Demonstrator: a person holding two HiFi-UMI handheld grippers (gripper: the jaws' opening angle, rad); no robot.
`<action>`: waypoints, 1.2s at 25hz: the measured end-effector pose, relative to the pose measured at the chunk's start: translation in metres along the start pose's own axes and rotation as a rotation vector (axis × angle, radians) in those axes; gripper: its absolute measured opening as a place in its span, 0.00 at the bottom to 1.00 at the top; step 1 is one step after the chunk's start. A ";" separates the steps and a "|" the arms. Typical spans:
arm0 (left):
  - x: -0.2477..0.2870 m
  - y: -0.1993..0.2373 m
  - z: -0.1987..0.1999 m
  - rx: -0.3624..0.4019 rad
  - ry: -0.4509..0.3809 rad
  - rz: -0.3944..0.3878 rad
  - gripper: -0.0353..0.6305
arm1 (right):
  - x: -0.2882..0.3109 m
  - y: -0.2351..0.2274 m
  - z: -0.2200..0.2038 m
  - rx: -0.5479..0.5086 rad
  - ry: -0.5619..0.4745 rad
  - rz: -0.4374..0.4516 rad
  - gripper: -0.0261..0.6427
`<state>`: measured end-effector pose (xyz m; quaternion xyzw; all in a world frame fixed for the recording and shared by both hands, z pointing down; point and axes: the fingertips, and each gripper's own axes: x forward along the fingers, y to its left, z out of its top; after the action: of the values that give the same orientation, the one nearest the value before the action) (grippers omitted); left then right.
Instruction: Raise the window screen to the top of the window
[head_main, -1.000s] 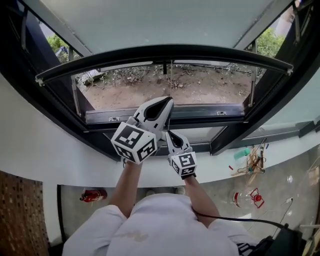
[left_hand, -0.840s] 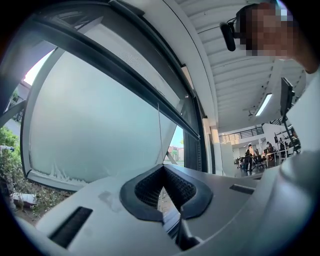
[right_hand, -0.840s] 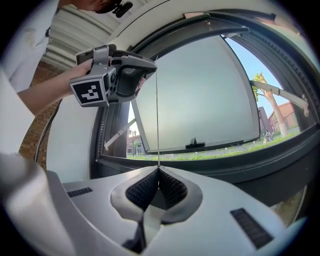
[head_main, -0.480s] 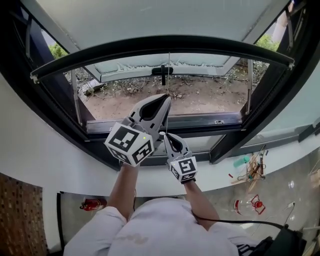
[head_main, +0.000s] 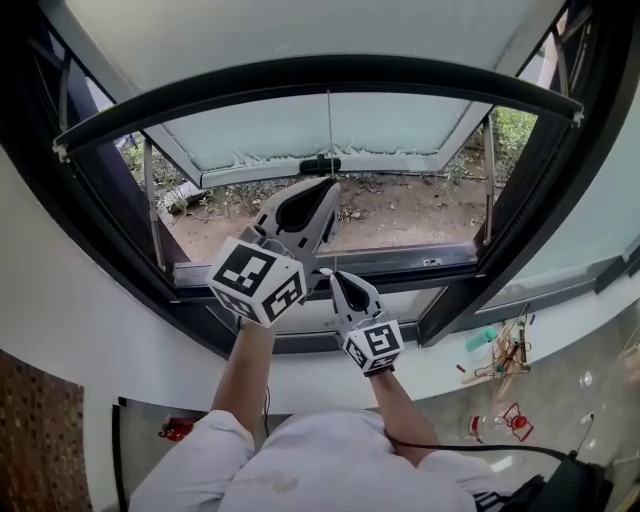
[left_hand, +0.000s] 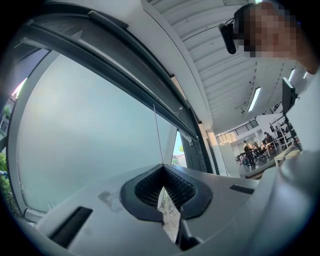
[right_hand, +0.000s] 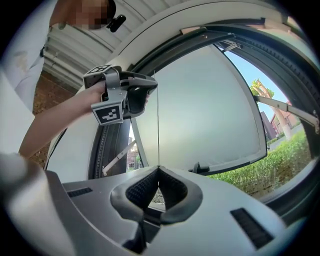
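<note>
The screen's dark bottom bar (head_main: 320, 75) arches across the top of the head view, with pale mesh (head_main: 300, 25) above it. A thin pull cord (head_main: 330, 130) hangs from the bar's middle. My left gripper (head_main: 325, 192) is shut on the cord, and my right gripper (head_main: 324, 272) is shut on it lower down. In the left gripper view the cord (left_hand: 157, 132) runs up from the closed jaw tips (left_hand: 161, 166). The right gripper view shows the cord (right_hand: 158, 125) rising from its closed jaws (right_hand: 158, 168) past the left gripper (right_hand: 149, 86).
Behind the cord an outward-tilted window pane (head_main: 330, 125) with a dark handle (head_main: 320, 163) hangs over bare ground (head_main: 410, 215). A white sill (head_main: 110, 320) curves below the frame. Clutter (head_main: 500, 335) lies at the right and a black cable (head_main: 480, 447) trails near me.
Both grippers have risen with the cord. The dark bar has moved up the head view, and far more of the tilted pane shows beneath it.
</note>
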<state>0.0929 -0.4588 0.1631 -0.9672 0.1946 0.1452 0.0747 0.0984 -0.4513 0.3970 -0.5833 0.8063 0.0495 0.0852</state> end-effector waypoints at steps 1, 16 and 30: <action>0.002 0.002 0.004 0.004 -0.008 0.002 0.05 | 0.001 0.000 0.005 0.003 -0.010 0.004 0.04; 0.029 0.028 0.099 0.112 -0.140 0.030 0.05 | 0.016 0.026 0.108 0.060 -0.210 0.097 0.04; 0.045 0.033 0.216 0.325 -0.227 0.054 0.05 | 0.005 0.047 0.233 0.158 -0.464 0.213 0.04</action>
<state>0.0655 -0.4613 -0.0587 -0.9144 0.2314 0.2220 0.2472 0.0711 -0.3991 0.1664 -0.4598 0.8233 0.1275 0.3074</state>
